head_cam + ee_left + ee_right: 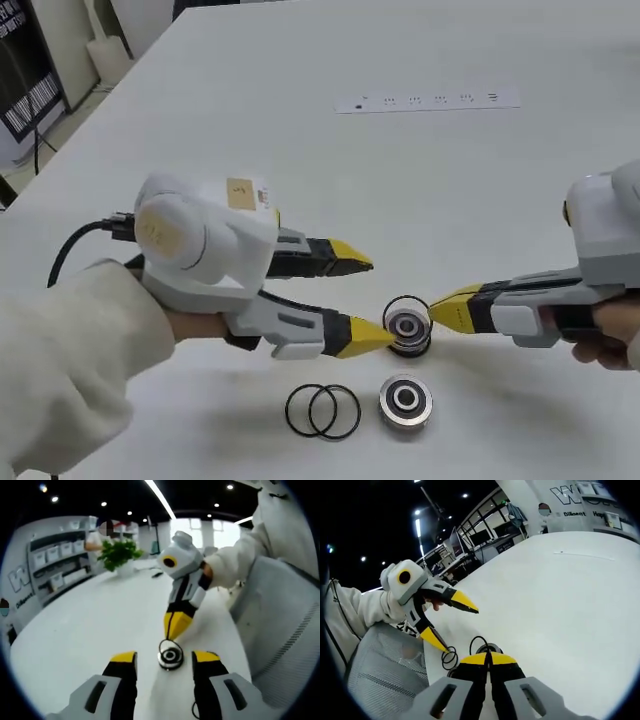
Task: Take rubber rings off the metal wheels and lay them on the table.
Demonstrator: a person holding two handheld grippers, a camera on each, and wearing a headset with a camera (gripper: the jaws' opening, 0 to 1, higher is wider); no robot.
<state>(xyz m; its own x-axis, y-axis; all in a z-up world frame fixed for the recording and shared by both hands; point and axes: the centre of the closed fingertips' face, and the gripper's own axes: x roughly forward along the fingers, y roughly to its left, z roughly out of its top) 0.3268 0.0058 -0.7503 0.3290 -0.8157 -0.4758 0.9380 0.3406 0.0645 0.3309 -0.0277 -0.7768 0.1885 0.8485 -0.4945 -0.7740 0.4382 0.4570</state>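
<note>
A metal wheel (pixel 407 326) lies on the white table, its rubber ring (pixel 404 297) lifted partly off and standing up as a loop. My right gripper (pixel 441 312) comes in from the right, shut on that ring (pixel 472 643). My left gripper (pixel 372 300) is open, one yellow tip beside the wheel (pixel 170 656), which sits between its jaws. In the left gripper view the right gripper (pixel 176 625) holds the ring (pixel 167 630) above the wheel. A second wheel (pixel 405 401) lies bare nearer me, with two loose rings (pixel 322 410) flat beside it.
A white power strip (pixel 428 100) lies far across the table (pixel 300 130). In the right gripper view the open left gripper (pixel 459 629) is at the left, above the two loose rings (pixel 449 657). A grey chair back (pixel 280 630) stands close to the table edge.
</note>
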